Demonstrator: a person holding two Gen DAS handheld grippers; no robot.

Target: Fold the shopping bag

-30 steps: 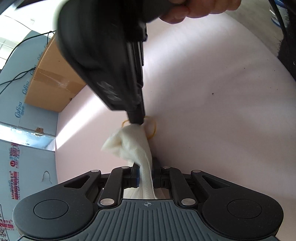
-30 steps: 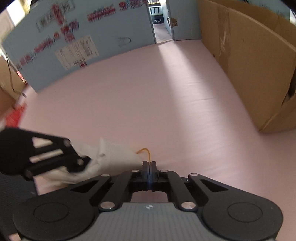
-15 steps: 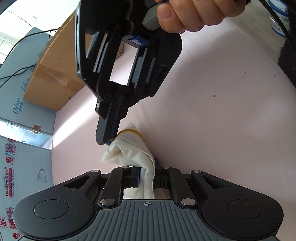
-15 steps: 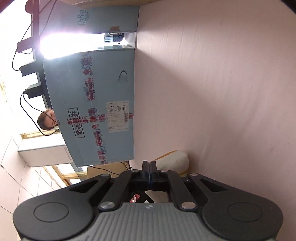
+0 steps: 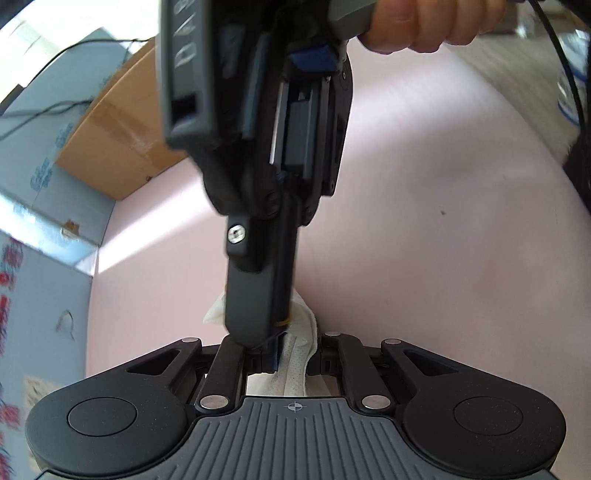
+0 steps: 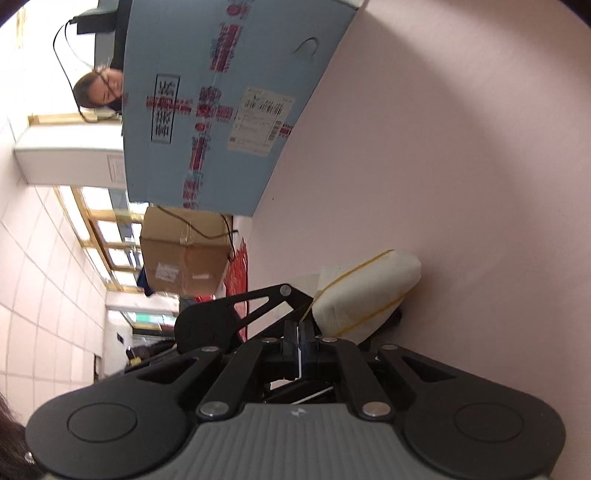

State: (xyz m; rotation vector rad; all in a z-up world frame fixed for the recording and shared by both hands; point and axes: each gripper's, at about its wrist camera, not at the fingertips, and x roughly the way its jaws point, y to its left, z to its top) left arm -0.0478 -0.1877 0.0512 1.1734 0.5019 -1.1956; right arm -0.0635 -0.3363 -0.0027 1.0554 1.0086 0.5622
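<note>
Shopping bag: we saw the white shopping bag (image 6: 369, 291) bunched into a tight roll, lifted off the pink table (image 6: 461, 155) and held between the two grippers; in the left wrist view only a little of it (image 5: 299, 362) showed between the fingers.
Rubber band: we found a yellow rubber band (image 6: 364, 264) wrapped around the roll in two visible turns, one strand running back toward the right fingertips.
Left gripper: we had the left gripper (image 5: 295, 360) clamped on the bag, its jaws pressed against the cloth from both sides.
Right gripper: we saw the right gripper (image 6: 300, 334) with its jaws drawn together, and the band's strand seemed to be pinched between them; in the left wrist view its body (image 5: 258, 280) came down from above, its tip touching the roll.
Hand: we could see the person's right hand (image 5: 417, 22) wrapped around that gripper's handle at the top edge.
Table: we noted it was bare around the bag apart from one small dark speck (image 5: 442, 212).
Surroundings: we made out a blue printed carton (image 6: 221, 103) and a brown cardboard box (image 5: 114, 136) standing at the table's edge, and a person's face (image 6: 101, 88) beyond the carton.
</note>
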